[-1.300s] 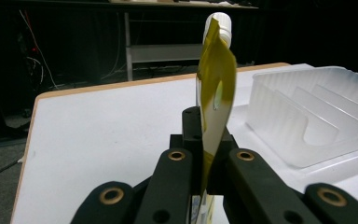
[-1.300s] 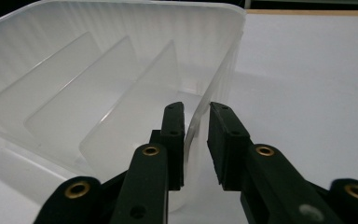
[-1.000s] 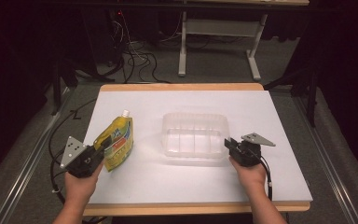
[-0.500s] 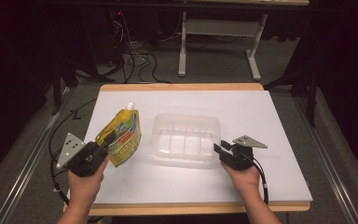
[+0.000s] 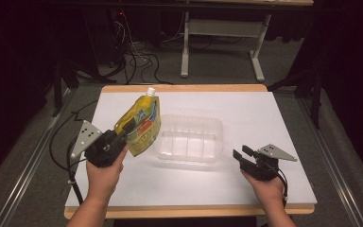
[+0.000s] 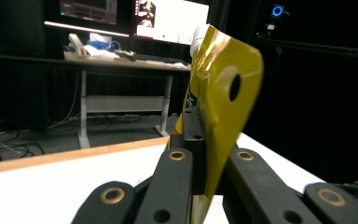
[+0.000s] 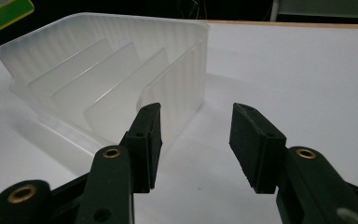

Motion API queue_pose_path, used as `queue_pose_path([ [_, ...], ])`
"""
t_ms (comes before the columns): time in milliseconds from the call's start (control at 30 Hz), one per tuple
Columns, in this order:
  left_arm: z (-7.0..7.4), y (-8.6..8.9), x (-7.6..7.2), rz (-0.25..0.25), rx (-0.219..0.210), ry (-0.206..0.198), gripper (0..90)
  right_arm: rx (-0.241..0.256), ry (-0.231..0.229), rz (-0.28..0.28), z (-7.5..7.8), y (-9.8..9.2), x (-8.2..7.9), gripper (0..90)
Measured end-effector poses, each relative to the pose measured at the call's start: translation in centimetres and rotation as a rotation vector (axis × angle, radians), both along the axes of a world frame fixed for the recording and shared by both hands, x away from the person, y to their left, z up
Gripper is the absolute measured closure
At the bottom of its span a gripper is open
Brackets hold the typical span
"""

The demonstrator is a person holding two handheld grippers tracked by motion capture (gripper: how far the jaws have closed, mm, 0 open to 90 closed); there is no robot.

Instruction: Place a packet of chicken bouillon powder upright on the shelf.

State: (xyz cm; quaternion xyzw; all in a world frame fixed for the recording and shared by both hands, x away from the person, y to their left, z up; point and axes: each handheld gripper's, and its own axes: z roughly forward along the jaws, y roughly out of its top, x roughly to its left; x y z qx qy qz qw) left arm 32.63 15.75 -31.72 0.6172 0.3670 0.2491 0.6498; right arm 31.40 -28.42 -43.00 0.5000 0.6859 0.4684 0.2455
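Left gripper (image 5: 125, 131) is clamped on a yellow spouted drink pouch (image 5: 139, 125), holding it tilted up off the white worktop (image 5: 264, 118), right beside the clear ribbed plastic tray (image 5: 189, 139). Right gripper (image 5: 240, 153) sits spread wide and empty, just off the tray's right end.

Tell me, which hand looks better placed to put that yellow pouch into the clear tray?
Left, most likely. The left gripper is already shut on the yellow pouch, lifted right beside the clear tray. The right gripper is open and holds nothing, off the tray's other end.
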Motion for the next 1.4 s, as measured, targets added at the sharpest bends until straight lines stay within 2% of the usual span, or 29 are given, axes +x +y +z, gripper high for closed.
queue_pose_path([
  [167, 0.5, -1.5, 0.6, -0.023, -0.002, -0.012, 90.0, 0.000, 0.003, -0.002, -0.1, 0.0, 0.1, 54.9],
  [500, -1.2, -4.0, 2.9, -0.020, -0.003, 0.019, 90.0, 0.007, 0.001, -0.012, -0.1, -0.4, 0.0, 55.2],
  [633, -2.4, -4.9, 3.7, 0.009, -0.002, 0.032, 90.0, 0.010, -0.005, -0.012, -0.1, -0.5, -0.1, 55.3],
  [833, -3.3, -5.5, 4.2, 0.062, 0.019, 0.035, 90.0, 0.012, -0.008, -0.012, 0.0, -0.5, -0.2, 55.3],
  [967, -3.8, -5.8, 4.6, 0.094, 0.018, 0.033, 90.0, 0.012, -0.011, -0.008, 0.0, -0.5, -0.2, 55.3],
  [1133, -4.1, -6.2, 4.7, 0.104, 0.037, 0.028, 90.0, 0.013, -0.011, -0.009, 0.0, -0.5, -0.2, 55.3],
  [1400, -5.0, -6.3, 4.7, 0.128, 0.034, 0.016, 90.0, 0.012, -0.013, -0.005, 0.1, -0.5, -0.3, 55.4],
])
